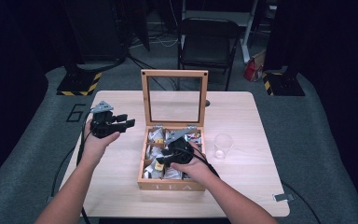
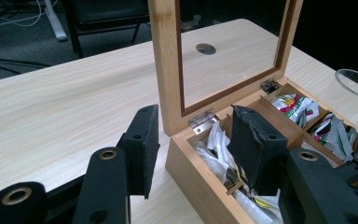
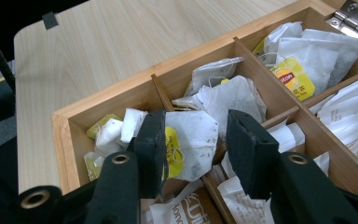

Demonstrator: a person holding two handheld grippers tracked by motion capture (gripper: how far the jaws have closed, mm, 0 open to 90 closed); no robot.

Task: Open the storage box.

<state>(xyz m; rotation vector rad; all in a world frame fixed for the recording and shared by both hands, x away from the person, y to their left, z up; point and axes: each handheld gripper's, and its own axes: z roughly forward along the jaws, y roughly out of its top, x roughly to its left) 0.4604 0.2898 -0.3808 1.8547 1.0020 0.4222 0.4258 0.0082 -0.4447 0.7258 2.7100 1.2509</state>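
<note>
A wooden tea box [image 1: 170, 185] stands open in the middle of the table, its glass-paned lid [image 1: 144, 98] upright at the back. Several compartments hold white tea bags. My right gripper [image 1: 162, 160] reaches into the box's front left part. In the right gripper view its jaws [image 3: 196, 116] straddle a white tea bag [image 3: 196, 135] with a yellow tag; the left pad touches it, the right pad stands slightly off. My left gripper [image 1: 126, 120] hovers left of the box, open and empty. In the left gripper view it [image 2: 193, 116] faces the box's corner [image 2: 200, 172].
An empty clear glass [image 1: 223, 145] stands on the table right of the box, its rim [image 2: 356, 84] also in the left gripper view. A black folding chair [image 1: 207, 42] stands behind the table. A cable hole [image 2: 205, 48] sits in the tabletop behind the lid.
</note>
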